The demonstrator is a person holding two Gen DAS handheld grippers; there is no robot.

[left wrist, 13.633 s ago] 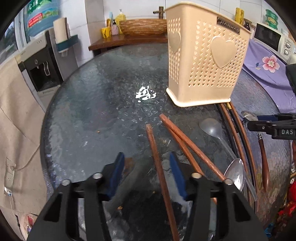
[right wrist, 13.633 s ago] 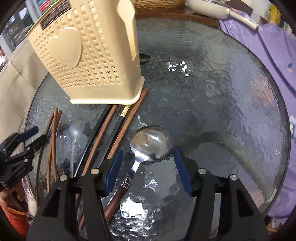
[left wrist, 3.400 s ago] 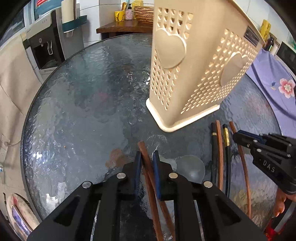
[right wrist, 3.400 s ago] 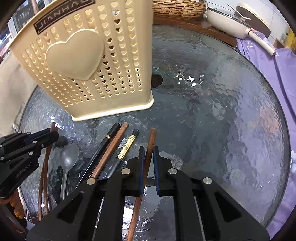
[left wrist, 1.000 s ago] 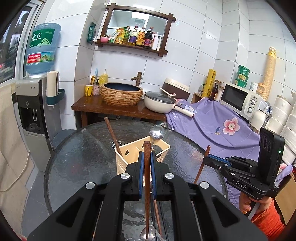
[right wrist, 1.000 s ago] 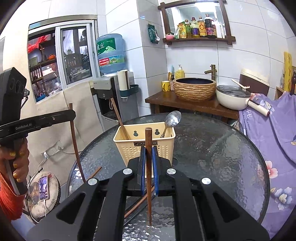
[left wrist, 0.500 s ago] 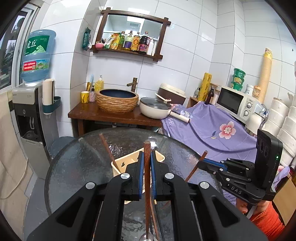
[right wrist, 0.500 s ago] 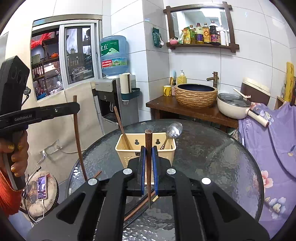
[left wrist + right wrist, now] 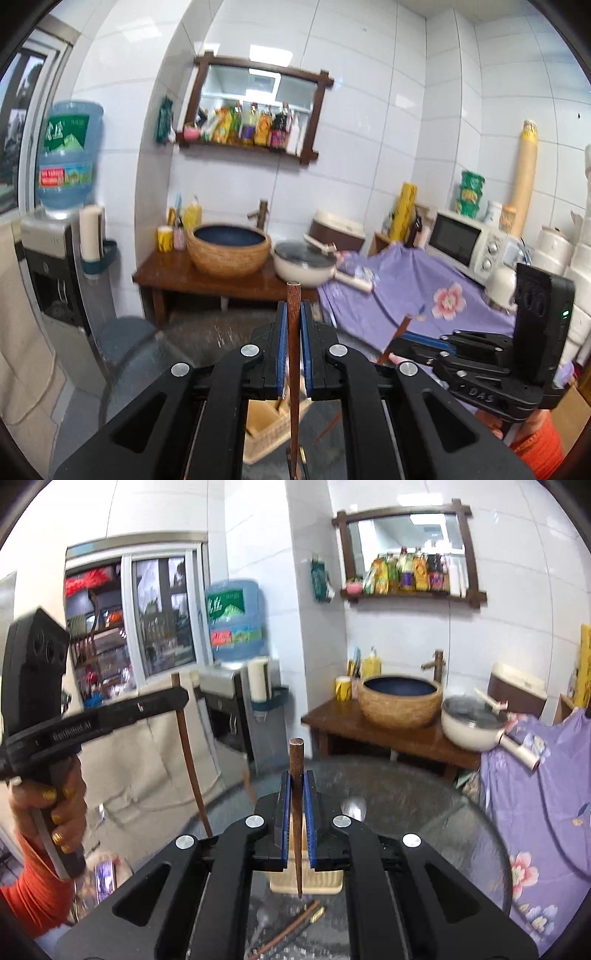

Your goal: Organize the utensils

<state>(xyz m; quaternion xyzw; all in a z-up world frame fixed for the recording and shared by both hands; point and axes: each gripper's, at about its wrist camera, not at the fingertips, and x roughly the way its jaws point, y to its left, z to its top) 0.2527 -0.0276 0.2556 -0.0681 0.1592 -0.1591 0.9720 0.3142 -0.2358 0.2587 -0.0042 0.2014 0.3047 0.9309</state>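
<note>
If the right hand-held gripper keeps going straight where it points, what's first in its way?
Probably nothing nearby: the right hand-held gripper aims over the glass table toward the wooden side table; depth is unclear.

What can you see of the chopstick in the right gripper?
The chopstick is dark reddish-brown, wood by the look, round and tapering. It stands near upright, thick blunt end up above the pads, thin tip hanging down in front of the beige basket, touching nothing else visible. The right gripper is shut on it, blue pads pressing either side of its upper part. In the left wrist view only its top shows, slanted, at the gripper tip.
</note>
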